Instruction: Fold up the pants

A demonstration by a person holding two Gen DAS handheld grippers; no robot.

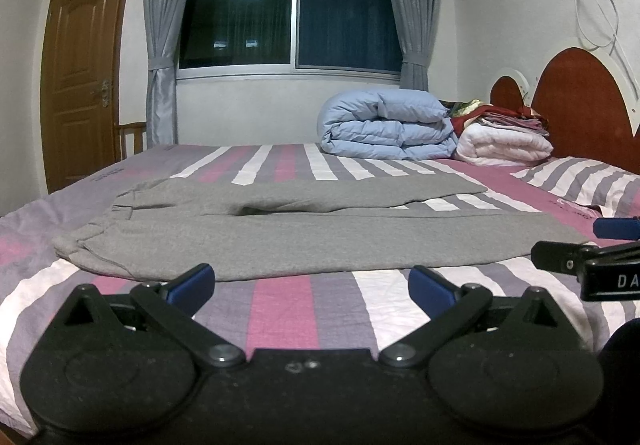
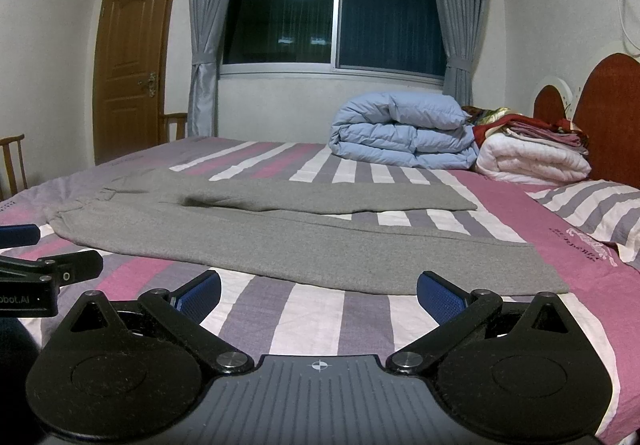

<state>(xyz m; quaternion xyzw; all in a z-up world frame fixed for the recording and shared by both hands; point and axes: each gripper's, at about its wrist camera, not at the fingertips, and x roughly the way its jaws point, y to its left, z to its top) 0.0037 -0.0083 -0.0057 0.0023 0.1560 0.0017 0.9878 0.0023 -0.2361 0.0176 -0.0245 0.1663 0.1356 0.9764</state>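
Grey pants (image 1: pixel 280 241) lie flat on the striped bed, waistband to the left, both legs stretching right and spread apart; they also show in the right wrist view (image 2: pixel 320 245). My left gripper (image 1: pixel 312 287) is open and empty, just in front of the near leg's edge. My right gripper (image 2: pixel 318 295) is open and empty, in front of the near leg's hem end. Each gripper shows at the edge of the other's view, the right one (image 1: pixel 588 245) and the left one (image 2: pixel 40 249).
The bed has a pink, purple and white striped sheet (image 1: pixel 288 309). A folded blue duvet (image 1: pixel 384 125), a white quilt (image 1: pixel 504 145) and folded cloths lie at the far side by the headboard (image 1: pixel 580 105). A striped pillow (image 2: pixel 592 209) lies right. A door and chairs stand left.
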